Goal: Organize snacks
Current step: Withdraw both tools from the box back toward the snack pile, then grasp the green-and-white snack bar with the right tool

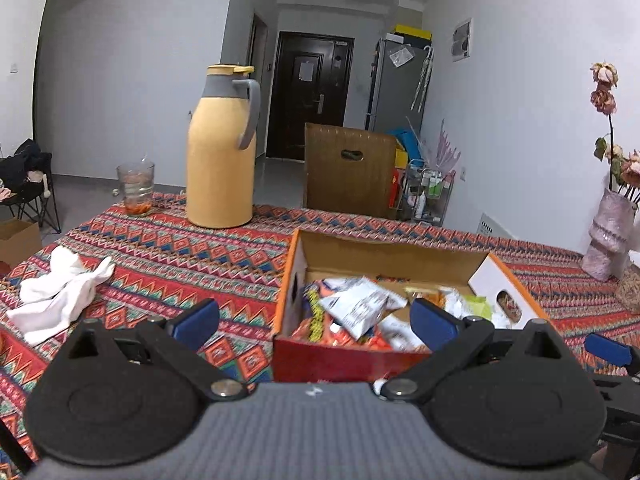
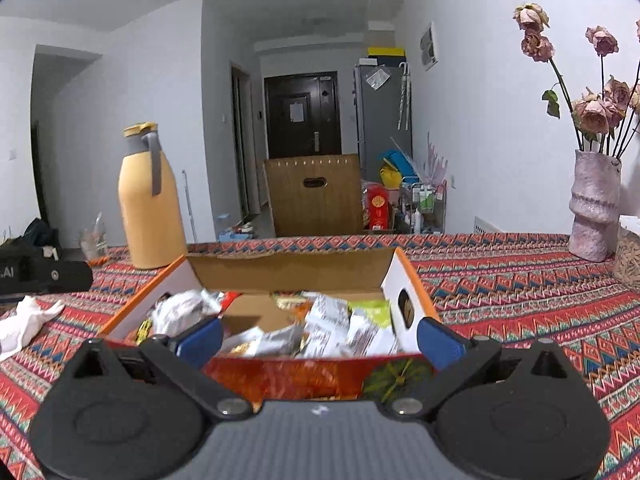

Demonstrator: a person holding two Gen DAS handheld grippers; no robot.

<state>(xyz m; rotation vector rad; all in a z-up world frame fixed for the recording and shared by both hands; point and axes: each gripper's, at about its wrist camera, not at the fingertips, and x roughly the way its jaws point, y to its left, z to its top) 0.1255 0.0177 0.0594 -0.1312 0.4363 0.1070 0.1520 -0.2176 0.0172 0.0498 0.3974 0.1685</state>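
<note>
An open cardboard box point(image 1: 384, 256) with orange edges stands on the patterned tablecloth point(image 1: 192, 264); it also shows in the right wrist view point(image 2: 288, 268). It holds several snack packets point(image 1: 356, 308), white, orange and green point(image 2: 340, 324). My left gripper point(image 1: 316, 322) is open and empty, just before the box's near left corner. My right gripper point(image 2: 320, 338) is open and empty, in front of the box's near wall. The right gripper's blue fingertip point(image 1: 608, 350) shows at the left view's right edge.
A yellow thermos jug point(image 1: 222, 148) and a glass point(image 1: 136, 188) stand at the table's far left. A white cloth point(image 1: 60, 292) lies left of the box. A pink vase with dried roses point(image 2: 592, 208) stands far right. A chair back point(image 1: 348, 168) is behind the table.
</note>
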